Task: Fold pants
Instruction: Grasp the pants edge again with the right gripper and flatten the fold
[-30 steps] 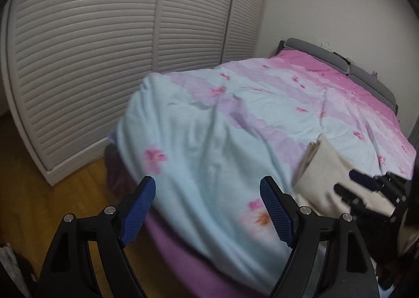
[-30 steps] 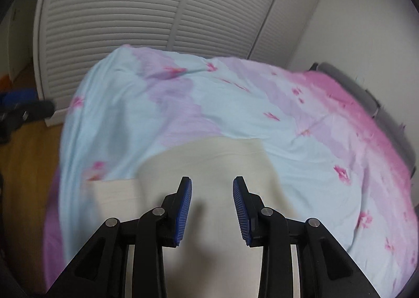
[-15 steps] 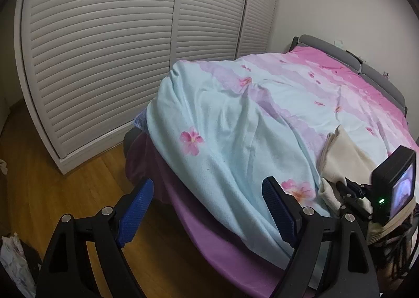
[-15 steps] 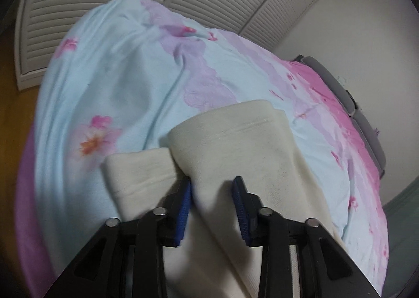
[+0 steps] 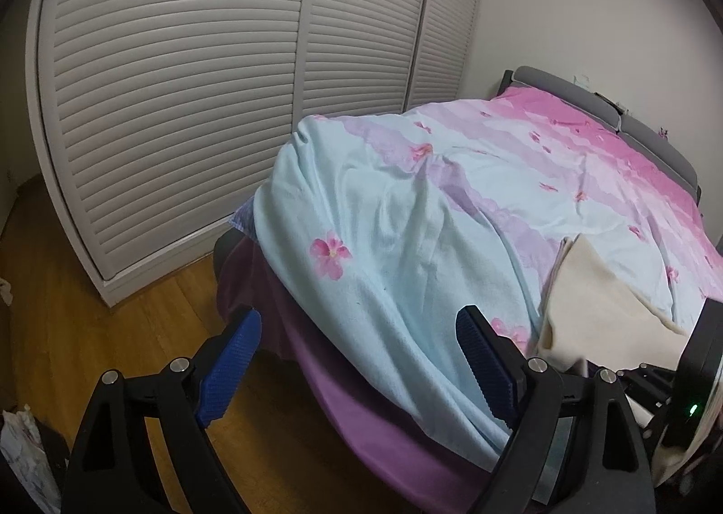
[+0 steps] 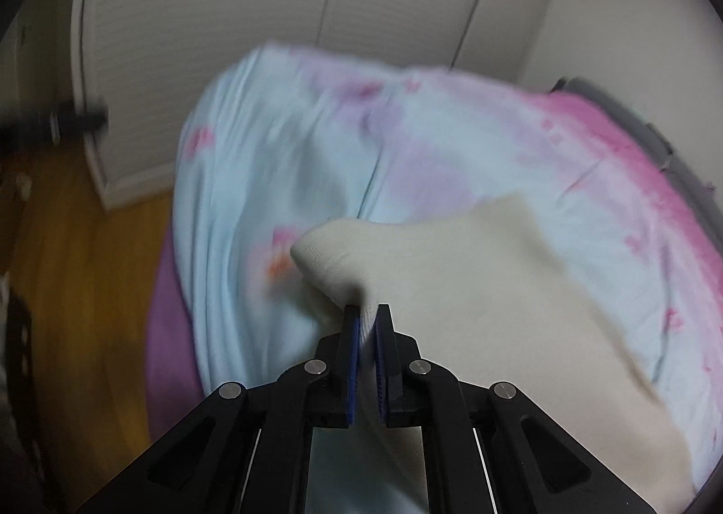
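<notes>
Cream pants lie folded on the near right part of the bed. My right gripper is shut on a pinched edge of the cloth, which rises in a rounded ridge just ahead of the blue pads. This view is smeared by motion. In the left wrist view the pants show at the right, with the right tool's black housing over their near end. My left gripper hangs over the bed's near corner, left of the pants, its jaws opening with nothing between them.
A pale blue and pink flowered duvet covers the bed, with a purple sheet hanging below it. White louvred wardrobe doors stand behind, a grey headboard at far right. Wooden floor lies left, a crumpled bag on it.
The right jaws came together on the pants' edge and the cloth now stands bunched ahead of them. The left gripper drifted left off the pants and its jaws widened a little.
</notes>
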The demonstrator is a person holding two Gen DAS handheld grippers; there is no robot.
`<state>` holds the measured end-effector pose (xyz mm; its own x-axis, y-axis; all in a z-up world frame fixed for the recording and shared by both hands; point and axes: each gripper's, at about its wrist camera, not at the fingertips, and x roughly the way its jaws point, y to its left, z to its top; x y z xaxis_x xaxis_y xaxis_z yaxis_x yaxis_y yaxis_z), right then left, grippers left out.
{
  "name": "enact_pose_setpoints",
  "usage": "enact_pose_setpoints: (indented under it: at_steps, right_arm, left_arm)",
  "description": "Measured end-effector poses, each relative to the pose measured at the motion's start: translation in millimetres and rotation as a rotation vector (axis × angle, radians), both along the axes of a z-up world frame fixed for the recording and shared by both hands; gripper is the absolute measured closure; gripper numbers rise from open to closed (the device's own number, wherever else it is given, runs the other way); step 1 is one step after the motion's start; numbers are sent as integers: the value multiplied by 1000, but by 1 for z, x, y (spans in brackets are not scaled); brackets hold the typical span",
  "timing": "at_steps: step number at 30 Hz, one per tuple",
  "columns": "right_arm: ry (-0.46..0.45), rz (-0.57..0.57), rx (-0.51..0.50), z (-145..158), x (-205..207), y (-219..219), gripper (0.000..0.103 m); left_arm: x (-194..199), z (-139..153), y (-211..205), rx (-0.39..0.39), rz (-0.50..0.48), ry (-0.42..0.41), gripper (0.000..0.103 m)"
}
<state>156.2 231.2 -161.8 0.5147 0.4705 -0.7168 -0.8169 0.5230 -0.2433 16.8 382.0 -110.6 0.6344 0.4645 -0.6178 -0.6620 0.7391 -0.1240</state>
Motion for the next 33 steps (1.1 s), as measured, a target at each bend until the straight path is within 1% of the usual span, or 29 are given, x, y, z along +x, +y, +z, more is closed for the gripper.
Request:
enact_pose_setpoints:
  at_steps: [1,2,3,4,5,7,9,10,12,14,16,18,20,22,25,26,28,31,33]
  right_arm:
    - [7,1,-4,-7,0,0,88]
    - [4,6,1,-10,-3,-2,79]
    - [-6,10,9,-9,-7,-3,73]
    - [-16,12,21,-6,-11,-5,59]
    - [-27,12,40,0,-14,-9,55]
    - [-28,9,87,15,-18,-23,54]
    - [-9,-16,135,31,-15,-45,54]
    - [4,-39,163,41,-11,-63,54]
    - [6,-76,180,54,0,-90,54]
    - [-2,-112,175,67,17,-129,54]
    - [-2,-134,155,77,40,-166,54]
    - [28,-143,127,84,71,-199,54]
    - [93,-106,107,88,107,-221,54]
    - [150,-68,93,87,141,-231,54]
    - [251,-7,67,75,190,-232,54]
    - [300,23,63,68,204,-230,54]
    - [384,67,56,54,227,-226,54]
    - [449,116,22,34,245,-216,55]
    - [509,153,-10,17,253,-209,60]
  left_arm:
    - [2,2,-2,7,-8,0,14]
    - [3,4,-4,14,-14,0,15]
    - [4,6,-6,21,-20,-1,15]
    - [5,8,-9,25,-27,-3,15]
    - [7,10,-12,27,-36,-8,14]
    - [13,18,-21,34,-57,-24,14]
    - [22,24,-30,39,-80,-36,14]
    - [27,28,-35,43,-95,-43,14]
    - [45,36,-55,61,-140,-61,13]
    - [61,41,-73,73,-177,-75,13]
    - [86,45,-99,73,-233,-96,13]
    - [109,47,-121,69,-279,-109,13]
    - [128,49,-137,62,-313,-109,13]
    - [150,49,-153,67,-338,-111,13]
    - [175,49,-171,108,-359,-100,13]
    - [182,48,-174,119,-359,-93,13]
    - [194,46,-175,114,-350,-82,13]
    - [201,39,-174,108,-340,-70,13]
    - [207,34,-174,117,-337,-51,13]
